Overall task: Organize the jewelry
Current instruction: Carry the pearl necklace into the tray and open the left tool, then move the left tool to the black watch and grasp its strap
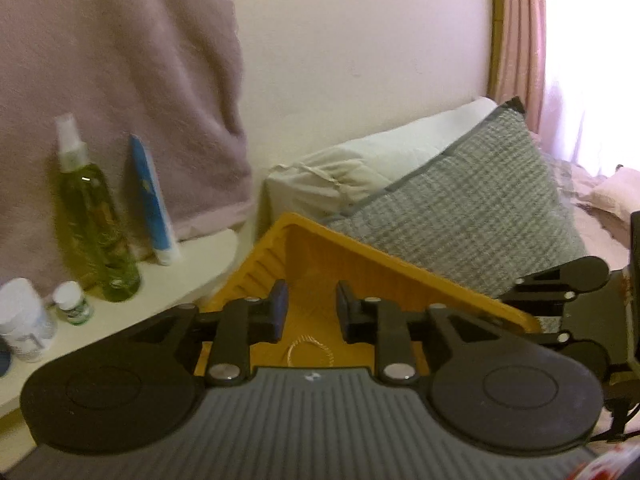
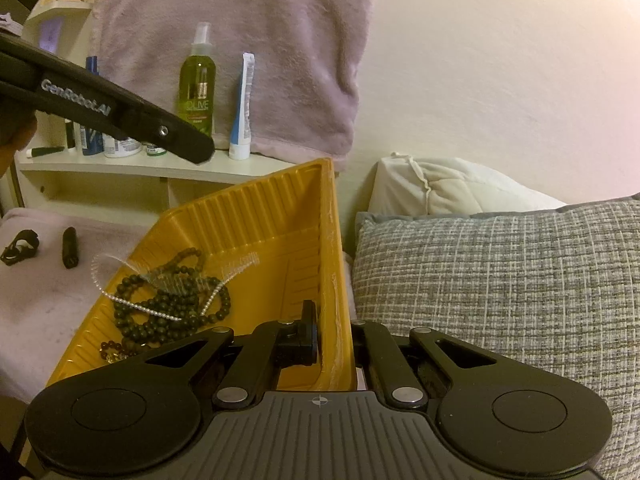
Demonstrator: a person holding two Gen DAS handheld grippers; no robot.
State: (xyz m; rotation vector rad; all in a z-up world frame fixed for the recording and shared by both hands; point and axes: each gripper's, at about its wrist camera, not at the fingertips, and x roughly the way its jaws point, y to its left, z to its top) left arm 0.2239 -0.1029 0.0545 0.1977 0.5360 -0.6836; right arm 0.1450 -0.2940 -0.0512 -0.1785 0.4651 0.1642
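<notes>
A yellow ribbed tray (image 2: 256,208) rests tilted on the bed, beside a pillow. My right gripper (image 2: 334,340) is shut on its right wall, one finger inside and the other outside the rim. Inside lie a dark bead necklace (image 2: 172,308) and a thin sparkly chain (image 2: 160,313) draped across it, with a blurred clear loop above. My left gripper (image 1: 311,308) stands open over the tray (image 1: 400,266), nothing between its pads. A thin sparkly chain (image 1: 308,350) lies just below them. In the right wrist view the left gripper (image 2: 198,150) hangs above the tray's far corner.
A white shelf (image 2: 120,168) behind the tray holds a green spray bottle (image 2: 197,88), a blue-white tube (image 2: 242,120) and small jars. A grey woven pillow (image 2: 500,300) flanks the tray's right side. Two small black objects (image 2: 69,247) lie on pink bedding at left. A pink towel (image 2: 240,40) hangs above.
</notes>
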